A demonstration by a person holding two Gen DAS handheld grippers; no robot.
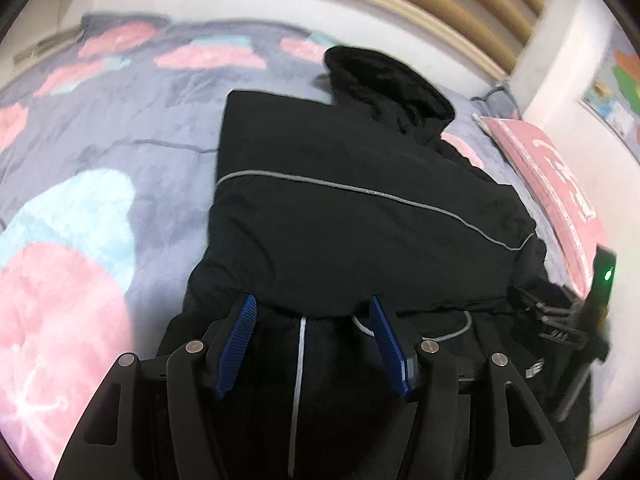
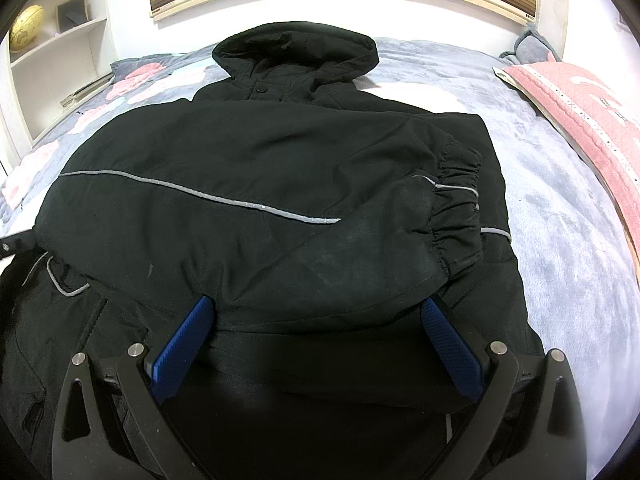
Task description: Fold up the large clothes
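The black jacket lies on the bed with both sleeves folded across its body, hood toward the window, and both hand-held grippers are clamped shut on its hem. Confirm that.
One detail is wrong: neither gripper is shut. The left hand-held gripper and the right hand-held gripper both stand open over the black jacket, as each wrist view shows. The sleeves do lie folded across its body on the bed, hood toward the window.

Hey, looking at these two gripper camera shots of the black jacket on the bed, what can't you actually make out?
- Jacket hem and lower front: both views, covered by the open left gripper and right gripper and cut off by the bottom edge.
- Second sleeve: right wrist view shows one cuff; the other isn't visible.
- Dark device with green light: left wrist view, blurred at the edge.
- Pink pillow lettering: blurred.
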